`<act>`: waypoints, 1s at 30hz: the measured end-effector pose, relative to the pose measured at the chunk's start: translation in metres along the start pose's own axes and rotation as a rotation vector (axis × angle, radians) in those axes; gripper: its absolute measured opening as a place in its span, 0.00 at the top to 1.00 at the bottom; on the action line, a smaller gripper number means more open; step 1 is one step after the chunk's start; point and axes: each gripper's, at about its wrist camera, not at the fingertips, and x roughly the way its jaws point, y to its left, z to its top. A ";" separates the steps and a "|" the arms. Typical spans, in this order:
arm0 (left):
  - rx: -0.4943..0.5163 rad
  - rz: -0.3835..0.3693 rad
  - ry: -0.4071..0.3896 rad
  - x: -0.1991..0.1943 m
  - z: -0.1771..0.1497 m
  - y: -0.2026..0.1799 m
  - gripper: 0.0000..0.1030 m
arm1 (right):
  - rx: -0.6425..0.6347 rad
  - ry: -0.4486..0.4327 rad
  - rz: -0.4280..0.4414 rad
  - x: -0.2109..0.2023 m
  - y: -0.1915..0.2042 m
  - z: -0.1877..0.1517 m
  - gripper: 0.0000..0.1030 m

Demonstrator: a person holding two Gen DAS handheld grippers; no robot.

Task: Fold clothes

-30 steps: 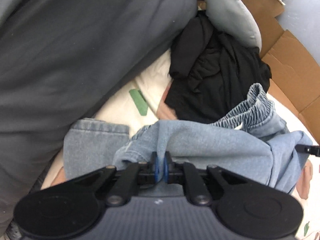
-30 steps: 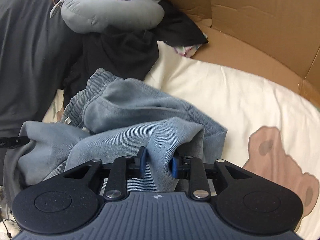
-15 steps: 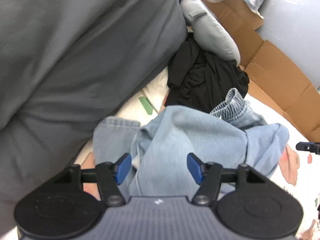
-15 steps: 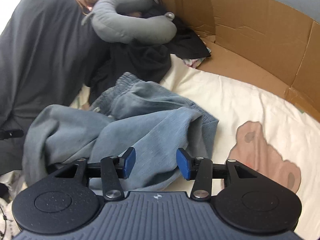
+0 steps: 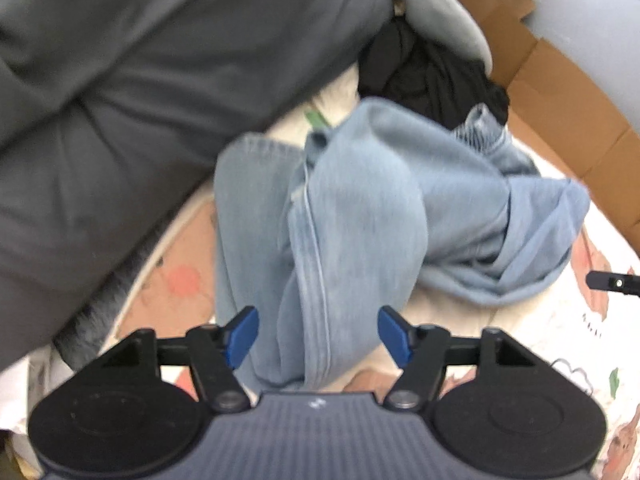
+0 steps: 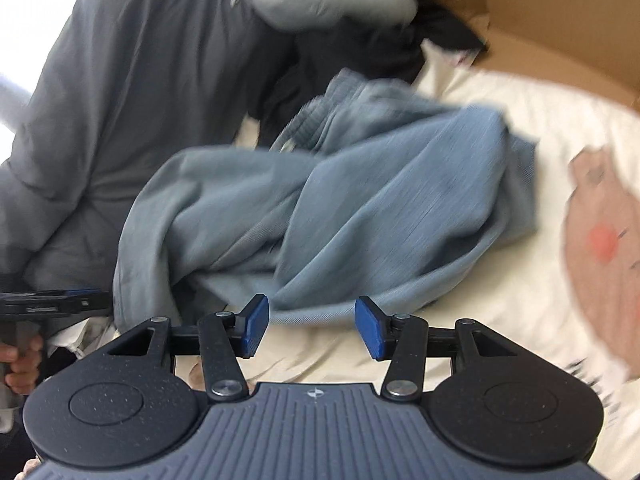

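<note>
Far left: dark grey duvet (image 5: 140, 80), bunched along the edge of the cream printed sheet (image 6: 460, 320).

Next to it, left gripper (image 5: 318, 332): blue pads spread wide, clamping nothing. Hovers right over the near end of the pale blue jeans (image 5: 352, 216), with cloth showing in the gap between the pads but not pinched by them.

Centre: jeans on the sheet in a loose heap, not a flat, squared fold. Two long folds of denim run straight away from the left gripper, side by side, along its forward line. Bulk and elastic waistband lie at the far end and off to the right, touching the black garment (image 5: 432, 76) below the grey neck pillow (image 5: 440, 20).

Right of the heap, right gripper (image 6: 312, 330): pads likewise apart, empty. Sits just short of the nearest denim edge, with the heap ahead and a little to the left, its length lying crosswise to this gripper.

Far right: bare sheet with a bear print (image 6: 608, 248), then cardboard (image 5: 560, 112) beyond.

Judged from this: left gripper nearer, already over a leg end; right gripper facing the heap's side. Fits either a release after laying cloth over or an approach for a fresh pinch; cannot tell which.
</note>
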 end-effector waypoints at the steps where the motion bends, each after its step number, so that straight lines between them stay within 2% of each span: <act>1: 0.002 -0.002 0.007 0.005 -0.002 0.000 0.37 | 0.004 0.009 0.013 0.007 0.002 -0.006 0.46; 5: 0.011 0.012 0.019 0.017 -0.011 0.003 0.38 | 0.022 0.049 0.050 0.037 0.006 -0.021 0.46; 9: 0.017 0.019 0.008 0.023 -0.015 0.005 0.47 | 0.102 0.070 0.122 0.065 0.001 -0.031 0.46; 13: 0.034 0.026 -0.006 0.027 -0.017 0.005 0.47 | 0.218 0.061 0.208 0.090 -0.004 -0.034 0.33; 15: 0.051 0.031 -0.010 0.028 -0.017 0.002 0.49 | 0.264 0.044 0.238 0.100 -0.004 -0.032 0.32; 18: 0.066 0.033 -0.003 0.029 -0.019 0.000 0.54 | 0.311 0.043 0.238 0.115 -0.005 -0.030 0.31; 24: 0.112 0.037 0.034 0.036 -0.029 -0.008 0.55 | 0.419 0.033 0.240 0.139 -0.009 -0.034 0.32; 26: 0.140 0.056 0.042 0.040 -0.032 -0.012 0.55 | 0.460 0.015 0.243 0.142 -0.010 -0.036 0.35; 27: 0.146 0.058 0.043 0.040 -0.032 -0.013 0.60 | 0.481 0.009 0.249 0.144 -0.011 -0.037 0.39; 28: 0.144 0.052 0.042 0.038 -0.031 -0.014 0.75 | 0.498 0.003 0.253 0.145 -0.011 -0.037 0.52; 29: 0.141 0.046 0.041 0.036 -0.031 -0.015 0.83 | 0.494 0.003 0.255 0.146 -0.011 -0.036 0.68; 30: 0.139 0.040 0.040 0.033 -0.030 -0.017 0.95 | 0.490 0.003 0.256 0.147 -0.010 -0.035 0.73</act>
